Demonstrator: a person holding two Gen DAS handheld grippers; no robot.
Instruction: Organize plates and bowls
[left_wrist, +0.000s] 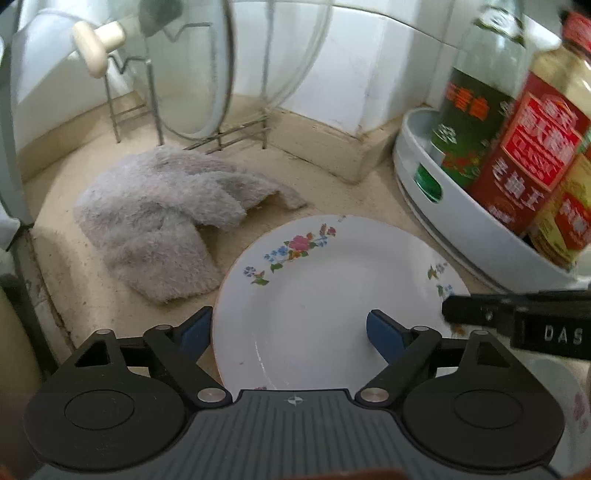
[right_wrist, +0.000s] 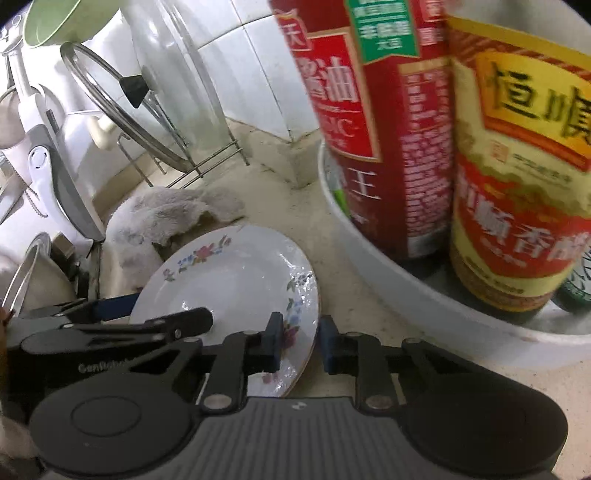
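A white plate with flower prints (left_wrist: 321, 288) lies on the beige counter. In the right wrist view the plate (right_wrist: 236, 277) is tilted, its right rim raised. My right gripper (right_wrist: 301, 341) straddles that rim, one finger over it and one under, with a small gap showing by the blue pad (right_wrist: 328, 343). My left gripper (left_wrist: 284, 332) is open and empty, its blue pads (left_wrist: 384, 338) wide apart over the plate's near part. The right gripper's finger (left_wrist: 517, 314) reaches the plate's right rim in the left wrist view.
A grey fluffy cloth (left_wrist: 166, 218) lies left of the plate. A wire rack with glass lids (left_wrist: 192, 74) stands at the back. A white round tray (left_wrist: 461, 218) with sauce bottles (right_wrist: 517, 166) stands close on the right. A pot (right_wrist: 26, 273) sits at far left.
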